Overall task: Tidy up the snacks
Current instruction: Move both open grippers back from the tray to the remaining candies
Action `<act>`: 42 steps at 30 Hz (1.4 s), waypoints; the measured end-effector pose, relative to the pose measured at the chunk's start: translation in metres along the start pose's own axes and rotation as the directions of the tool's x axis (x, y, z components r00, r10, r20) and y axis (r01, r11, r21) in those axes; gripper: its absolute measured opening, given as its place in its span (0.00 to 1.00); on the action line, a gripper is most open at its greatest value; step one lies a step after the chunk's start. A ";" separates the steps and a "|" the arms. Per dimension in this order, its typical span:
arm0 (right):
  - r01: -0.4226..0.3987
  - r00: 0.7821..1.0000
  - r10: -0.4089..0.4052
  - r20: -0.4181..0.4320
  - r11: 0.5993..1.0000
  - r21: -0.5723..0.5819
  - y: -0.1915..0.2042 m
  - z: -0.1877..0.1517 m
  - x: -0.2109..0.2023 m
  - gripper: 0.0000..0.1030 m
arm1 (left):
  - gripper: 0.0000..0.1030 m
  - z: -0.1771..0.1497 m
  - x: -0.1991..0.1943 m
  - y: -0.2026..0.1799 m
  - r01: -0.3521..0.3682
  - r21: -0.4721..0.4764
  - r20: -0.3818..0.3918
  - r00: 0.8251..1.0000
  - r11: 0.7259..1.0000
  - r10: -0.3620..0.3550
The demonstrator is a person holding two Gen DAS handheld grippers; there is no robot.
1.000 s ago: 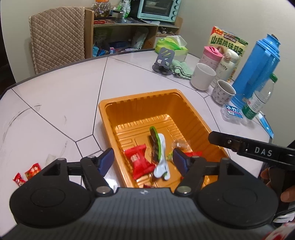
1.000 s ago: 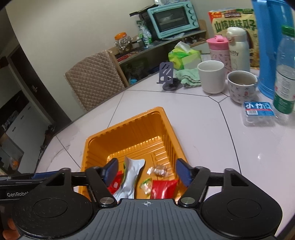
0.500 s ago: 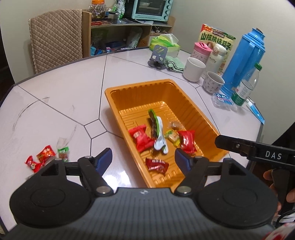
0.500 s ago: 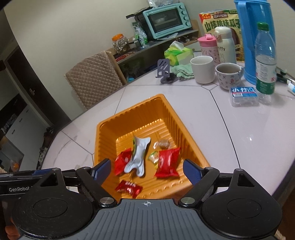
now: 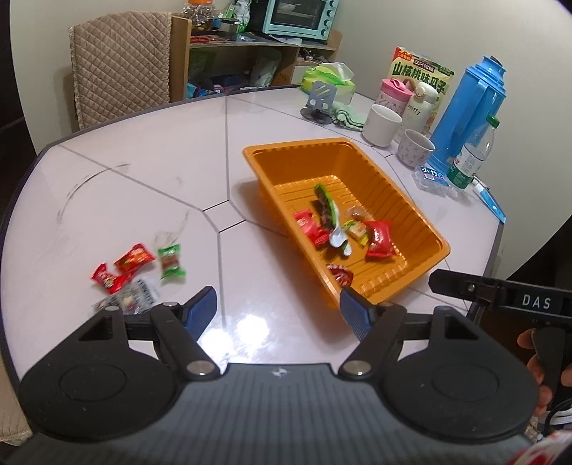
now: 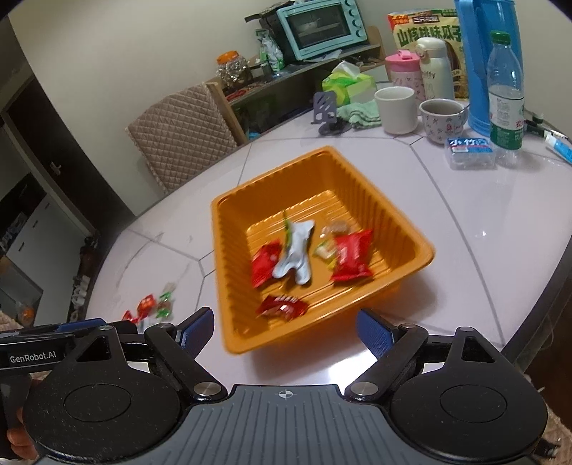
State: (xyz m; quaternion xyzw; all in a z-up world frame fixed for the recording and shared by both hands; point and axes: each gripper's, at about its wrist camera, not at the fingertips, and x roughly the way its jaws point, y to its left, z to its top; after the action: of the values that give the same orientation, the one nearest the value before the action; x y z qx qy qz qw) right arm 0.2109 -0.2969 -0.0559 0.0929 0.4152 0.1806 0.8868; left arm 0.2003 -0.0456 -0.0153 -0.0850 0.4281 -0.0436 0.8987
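Note:
An orange tray stands on the white table and holds several wrapped snacks: a red packet, a white and green wrapper, another red packet and a small dark red one. Loose snacks lie on the table left of the tray: red packets and a green candy. My left gripper is open and empty, above the table before the tray's near corner. My right gripper is open and empty, near the tray's front rim.
At the back right stand a blue thermos, a water bottle, two cups, a pink tumbler, a seed bag and a tissue box. A padded chair and a shelf with a toaster oven stand behind. The table edge lies right.
Both grippers pulled back from over the tray, so the whole tray and the loose snacks on the left came into view. Both jaws spread a little wider.

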 end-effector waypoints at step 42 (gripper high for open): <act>0.009 0.992 -0.017 -0.126 0.998 -0.060 0.154 -0.075 0.089 0.84 | 0.71 -0.039 -0.024 0.146 -0.042 0.102 0.020 0.999 0.994 0.040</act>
State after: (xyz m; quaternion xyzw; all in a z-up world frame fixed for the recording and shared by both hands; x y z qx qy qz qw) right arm 0.1685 -0.1188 -0.1178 0.0522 0.4655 0.1924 0.8623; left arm 0.1558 0.0966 -0.0482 -0.0304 0.4188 -0.0460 0.9064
